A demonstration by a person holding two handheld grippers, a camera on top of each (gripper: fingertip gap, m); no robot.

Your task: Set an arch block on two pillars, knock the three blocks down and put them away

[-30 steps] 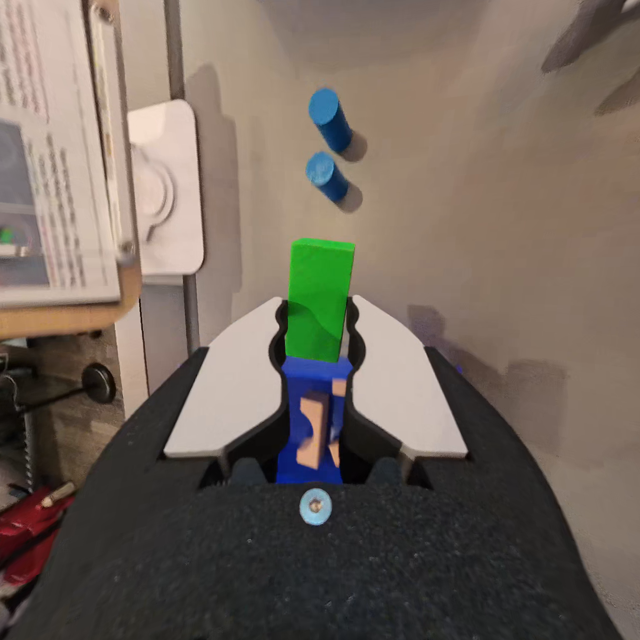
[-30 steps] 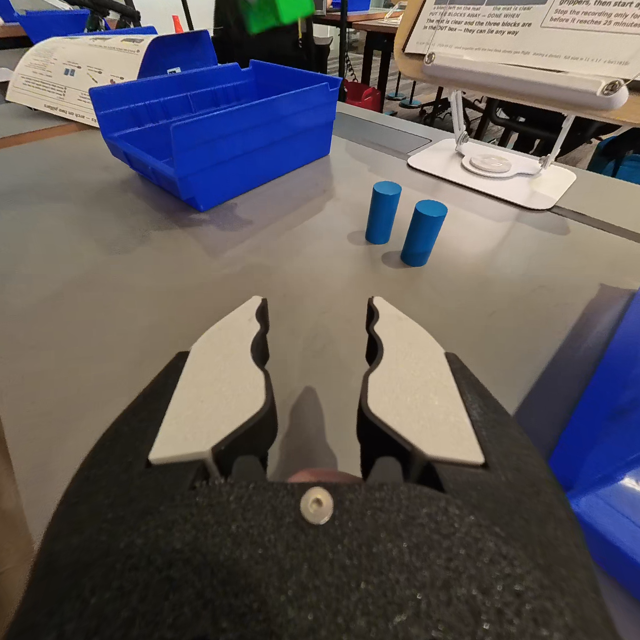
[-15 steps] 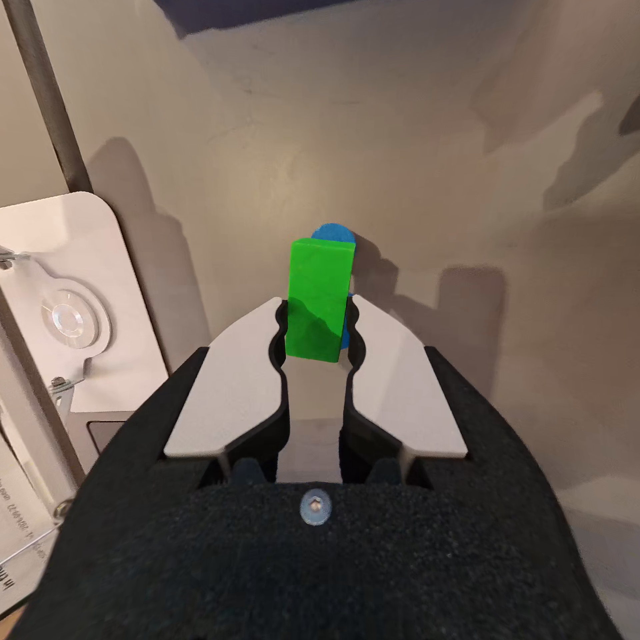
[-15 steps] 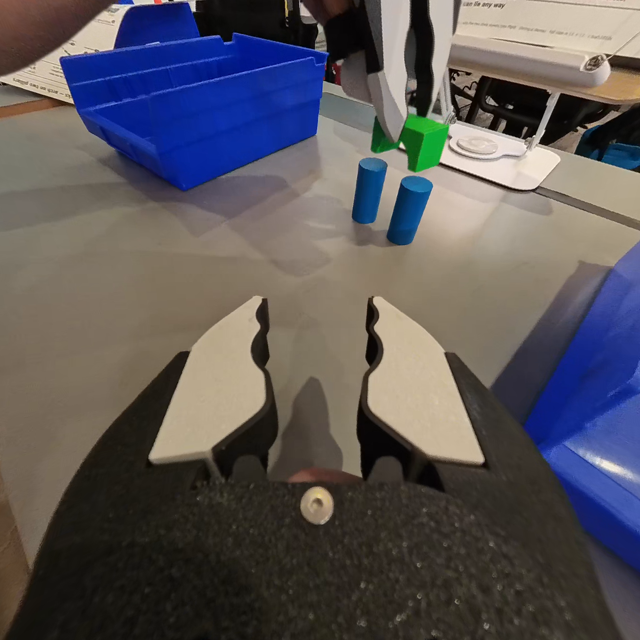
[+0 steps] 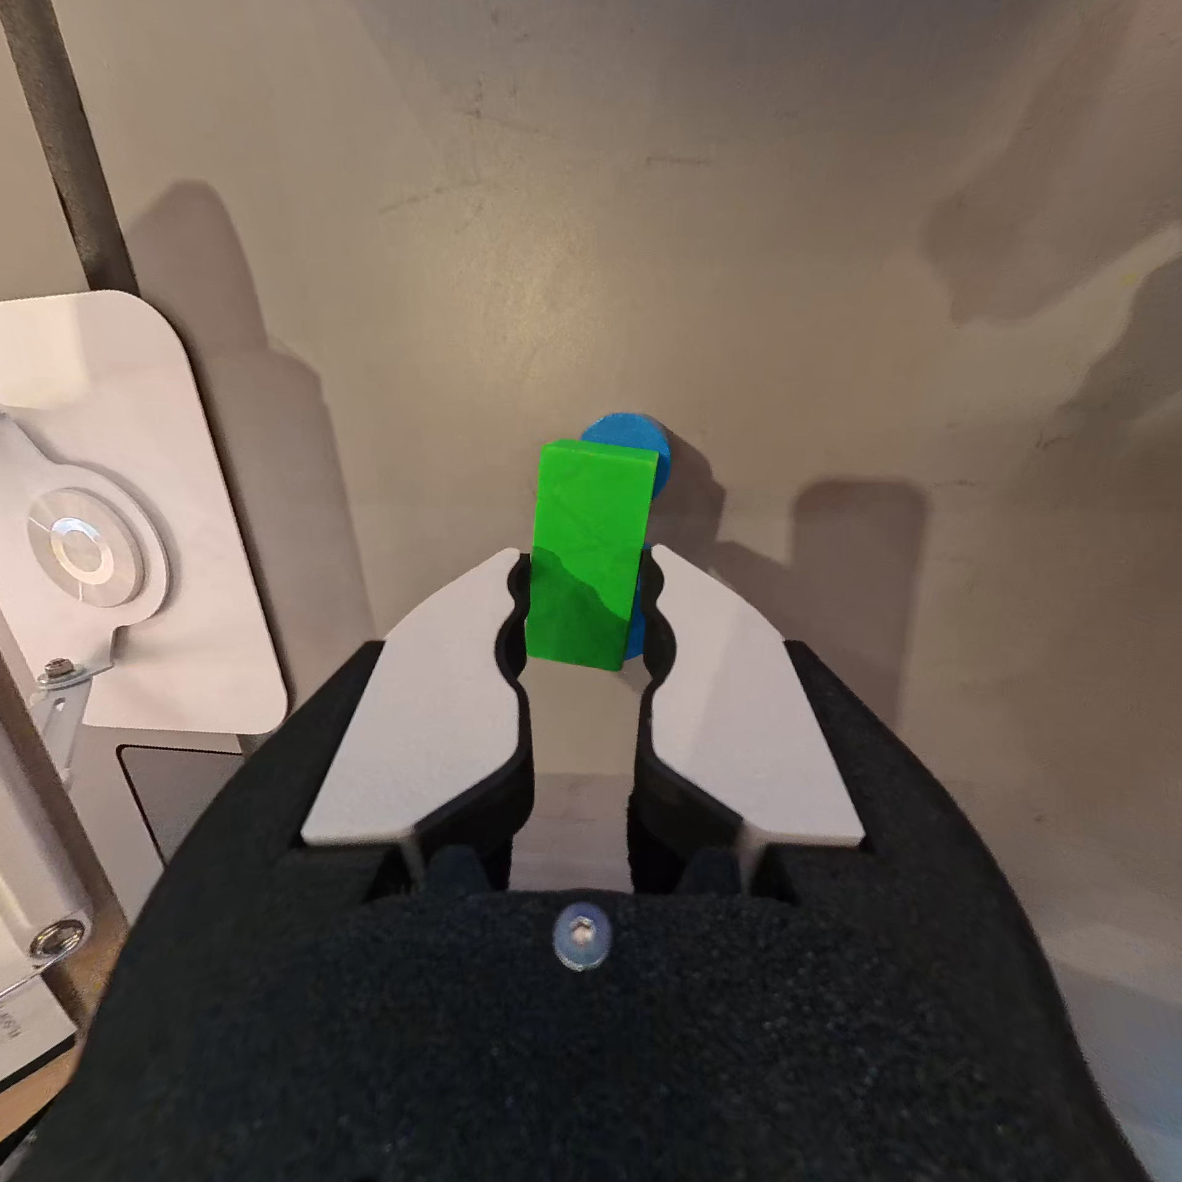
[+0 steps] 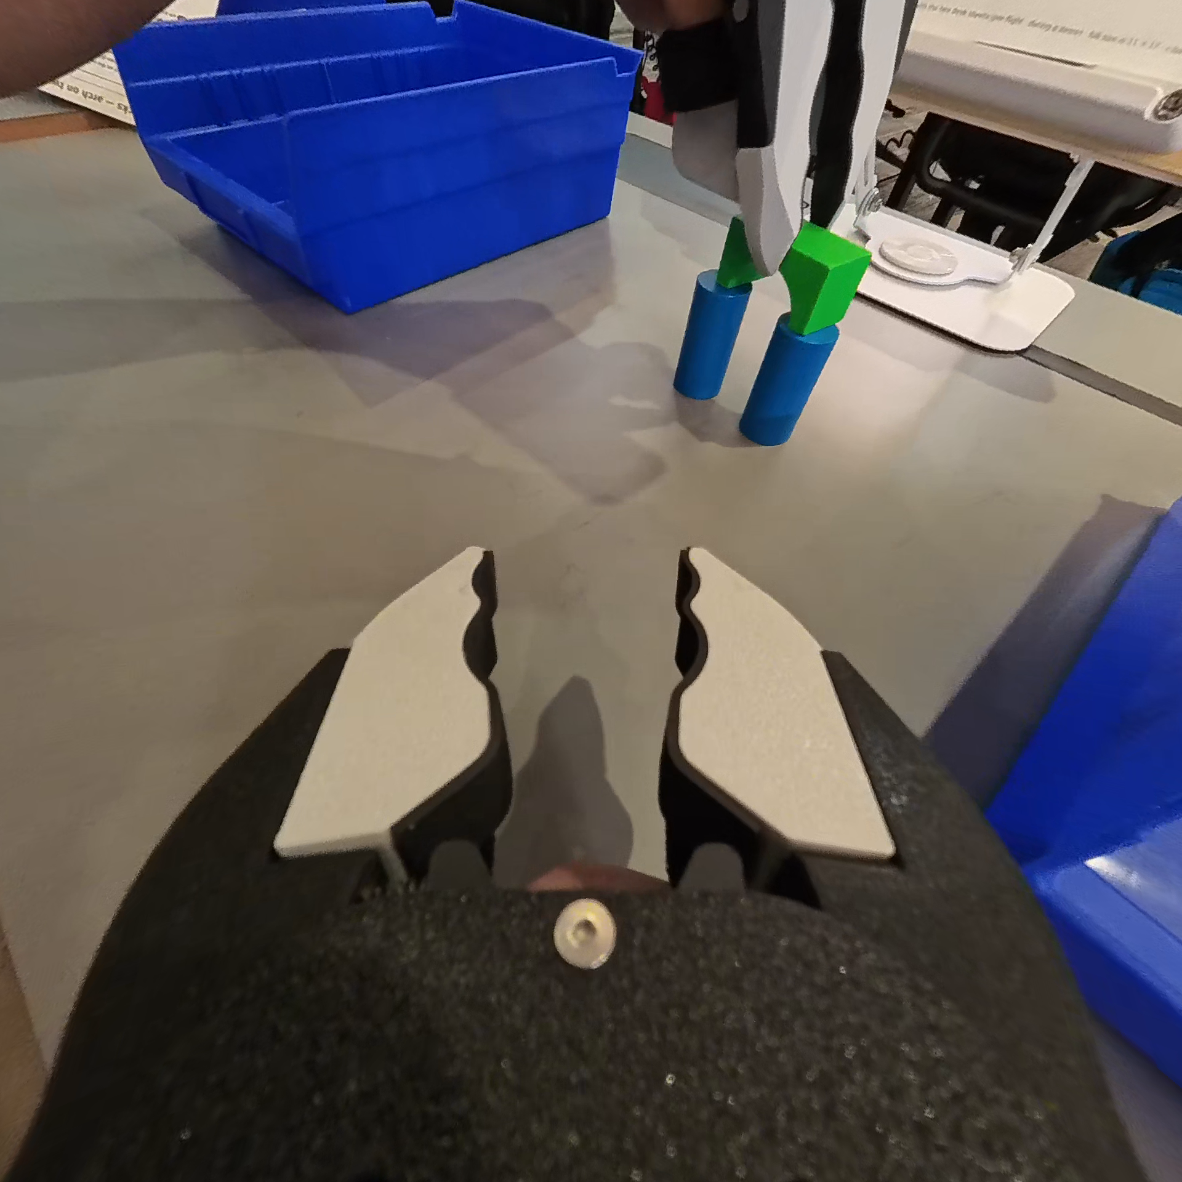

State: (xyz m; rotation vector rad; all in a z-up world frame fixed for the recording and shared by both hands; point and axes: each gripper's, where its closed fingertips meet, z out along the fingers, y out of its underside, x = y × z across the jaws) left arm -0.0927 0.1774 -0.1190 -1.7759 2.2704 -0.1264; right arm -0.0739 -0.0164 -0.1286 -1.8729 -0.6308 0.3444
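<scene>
The grey tabletop [image 6: 320, 512] carries two upright blue cylinder pillars [image 6: 710, 339] mid-surface, a blue bin [image 6: 384, 192] near its far-left corner, and a white stand base [image 6: 972, 300] at its far edge.

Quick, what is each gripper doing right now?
Left gripper: shut on the arch block, over the pillars.
Right gripper: open, holding nothing.

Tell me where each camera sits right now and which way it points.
Left wrist view: rides the left claw, looking straight down at the grey tabletop; its grey fingers pinch the green arch block above a blue cylinder pillar.
Right wrist view: rides the open right claw, low over the table, facing across at the pillars and a blue plastic bin; a forearm shows top left.
Shared: arch block, pillars, left claw, white stand base.
</scene>
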